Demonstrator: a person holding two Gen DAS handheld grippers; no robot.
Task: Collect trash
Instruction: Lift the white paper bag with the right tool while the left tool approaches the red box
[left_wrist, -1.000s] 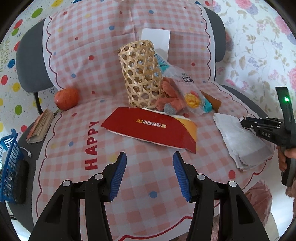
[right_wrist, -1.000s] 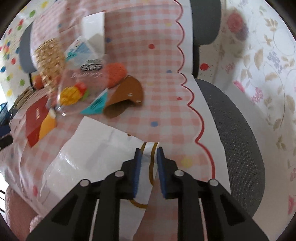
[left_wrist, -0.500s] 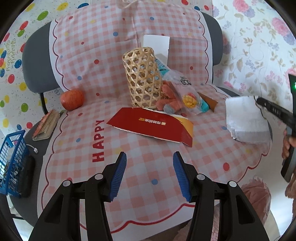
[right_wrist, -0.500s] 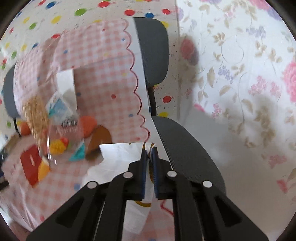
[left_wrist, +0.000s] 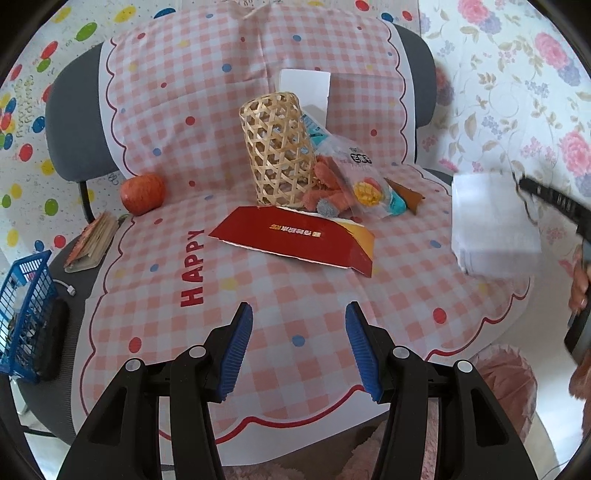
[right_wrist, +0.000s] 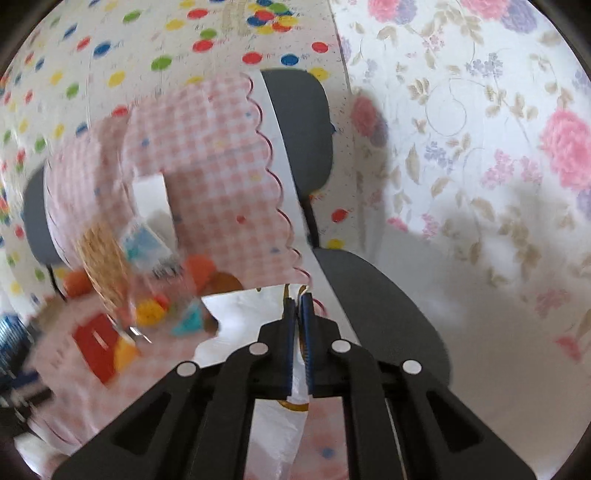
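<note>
My right gripper (right_wrist: 298, 299) is shut on the edge of a thin white plastic bag (right_wrist: 251, 314), which hangs in the air beside the chair's right edge. The left wrist view shows that bag (left_wrist: 491, 225) dangling from the right gripper (left_wrist: 521, 182), with a hand behind it. My left gripper (left_wrist: 299, 314) hovers open over the pink checked cloth (left_wrist: 258, 295), nothing between its blue pads. On the cloth lie a flattened red carton (left_wrist: 295, 240), a clear snack wrapper (left_wrist: 364, 184) and a brown paper cone (left_wrist: 406, 194).
A woven bamboo basket (left_wrist: 277, 147) stands upright behind the carton, with a white box (left_wrist: 304, 88) behind it and orange fuzzy items (left_wrist: 325, 192) beside it. A red apple (left_wrist: 142, 194), a worn booklet (left_wrist: 92, 240) and a blue crate (left_wrist: 26, 314) sit left. A pink furry cushion (left_wrist: 506, 376) lies lower right.
The right gripper closed on the white bag, lifted it off the cloth and tilted upward. The left gripper drew back a little and stayed open.
</note>
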